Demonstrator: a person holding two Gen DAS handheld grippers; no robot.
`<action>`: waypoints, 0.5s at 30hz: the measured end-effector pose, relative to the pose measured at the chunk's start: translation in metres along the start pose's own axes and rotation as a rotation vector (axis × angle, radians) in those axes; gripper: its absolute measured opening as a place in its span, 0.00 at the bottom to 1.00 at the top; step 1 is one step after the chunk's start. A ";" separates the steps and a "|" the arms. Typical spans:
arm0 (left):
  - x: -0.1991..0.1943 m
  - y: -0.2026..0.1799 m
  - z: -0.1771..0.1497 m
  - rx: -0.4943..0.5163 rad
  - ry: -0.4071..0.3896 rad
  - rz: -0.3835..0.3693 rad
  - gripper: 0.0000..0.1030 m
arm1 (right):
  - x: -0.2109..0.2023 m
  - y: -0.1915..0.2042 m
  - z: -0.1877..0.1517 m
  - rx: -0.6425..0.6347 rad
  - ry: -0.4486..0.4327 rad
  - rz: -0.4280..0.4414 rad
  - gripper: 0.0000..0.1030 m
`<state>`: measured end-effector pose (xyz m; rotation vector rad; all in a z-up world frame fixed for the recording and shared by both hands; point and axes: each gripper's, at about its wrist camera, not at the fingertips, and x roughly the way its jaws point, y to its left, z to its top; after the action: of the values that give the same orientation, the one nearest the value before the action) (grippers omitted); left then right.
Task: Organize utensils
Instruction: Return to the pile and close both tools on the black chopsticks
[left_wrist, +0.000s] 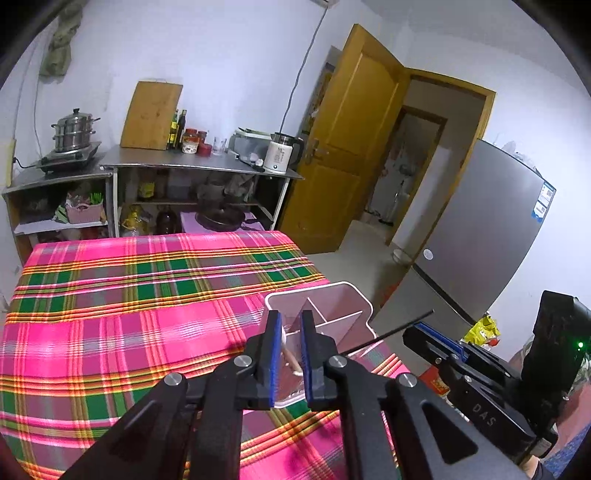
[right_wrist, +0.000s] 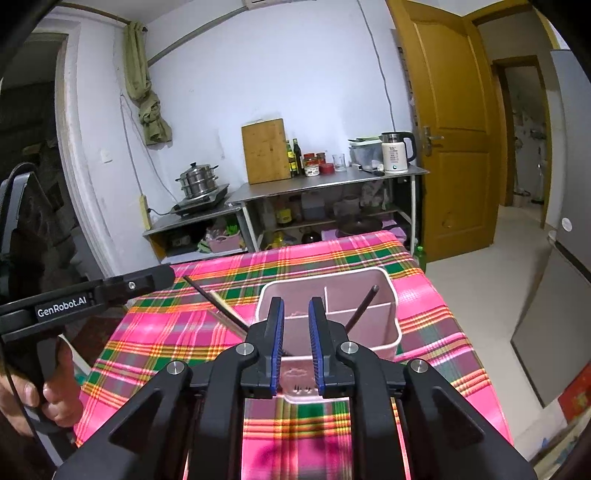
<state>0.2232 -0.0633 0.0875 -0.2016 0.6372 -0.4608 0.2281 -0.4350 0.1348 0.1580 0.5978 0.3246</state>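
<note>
Pink divided holder (right_wrist: 386, 295) stood near the right edge of the table (right_wrist: 436, 317); one dark chopstick (right_wrist: 364, 306) leaned in its right compartment. Two sticks (right_wrist: 218, 304) slanted at its left side, lower ends hidden. Your right gripper (right_wrist: 296, 301) was slightly parted, empty. Your left gripper (left_wrist: 290, 314) was nearly clenched; a pale object showed between its pads, contact unclear.

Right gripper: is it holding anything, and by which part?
Nothing. The right gripper is open and empty; a chopstick leans loose in the holder.
</note>
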 end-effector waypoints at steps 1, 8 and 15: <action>-0.004 0.001 -0.002 0.000 -0.005 0.000 0.09 | -0.001 0.002 -0.002 -0.004 0.002 0.001 0.14; -0.033 0.004 -0.018 -0.006 -0.032 0.010 0.09 | -0.013 0.018 -0.016 -0.039 0.014 0.022 0.14; -0.049 0.007 -0.043 -0.004 -0.022 0.028 0.09 | -0.027 0.034 -0.031 -0.077 0.017 0.046 0.14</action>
<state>0.1647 -0.0364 0.0770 -0.2008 0.6182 -0.4300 0.1802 -0.4107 0.1316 0.0952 0.5984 0.3934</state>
